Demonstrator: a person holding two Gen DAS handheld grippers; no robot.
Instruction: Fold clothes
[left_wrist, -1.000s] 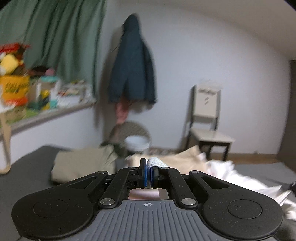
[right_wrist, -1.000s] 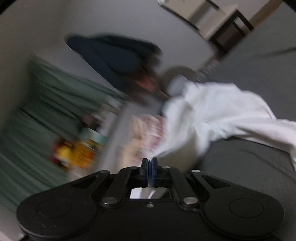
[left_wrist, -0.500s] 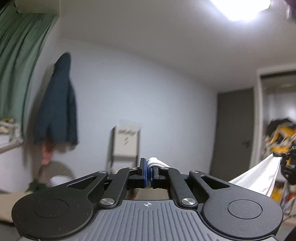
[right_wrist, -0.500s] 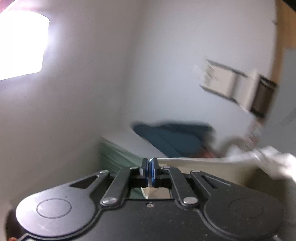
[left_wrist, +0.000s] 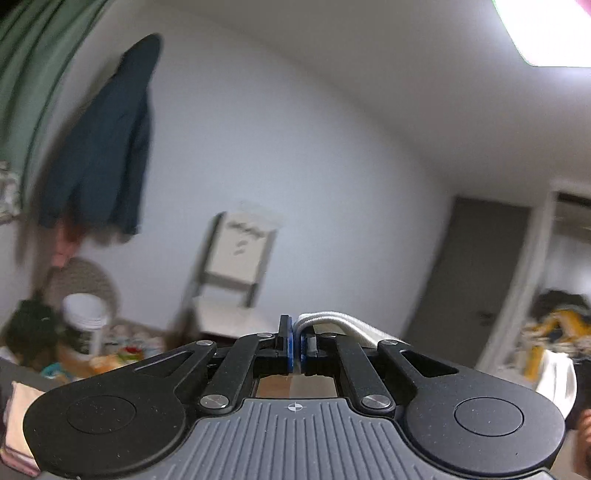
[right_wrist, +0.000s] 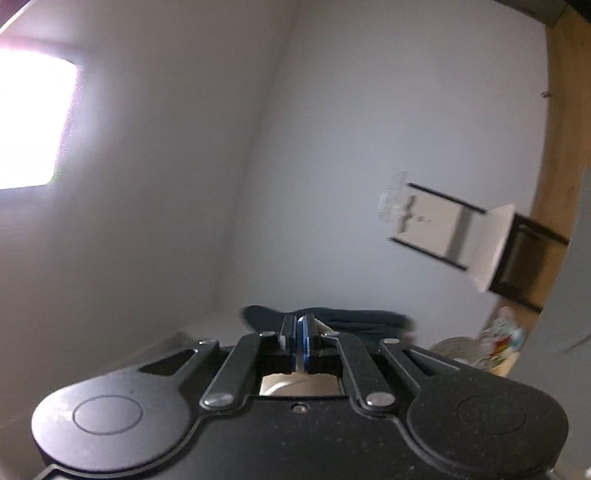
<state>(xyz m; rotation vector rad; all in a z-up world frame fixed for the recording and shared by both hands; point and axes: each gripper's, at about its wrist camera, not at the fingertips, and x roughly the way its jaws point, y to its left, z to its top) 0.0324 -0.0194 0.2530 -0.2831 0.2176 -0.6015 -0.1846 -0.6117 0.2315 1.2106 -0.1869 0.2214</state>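
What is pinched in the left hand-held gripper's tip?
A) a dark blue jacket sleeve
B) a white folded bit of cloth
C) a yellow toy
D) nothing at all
B: in the left wrist view, the left hand-held gripper is shut on a rolled edge of white cloth that bulges out beside the blue pads, while the dark jacket hangs on the far wall.

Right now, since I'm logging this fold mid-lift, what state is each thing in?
left gripper: shut on the white garment, aimed up at the wall.
white garment: edge pinched, trailing off to the right.
right gripper: shut, cloth barely visible between the jaws.
dark jacket: hanging on the wall.
chair: upright, unoccupied.
grey door: closed.
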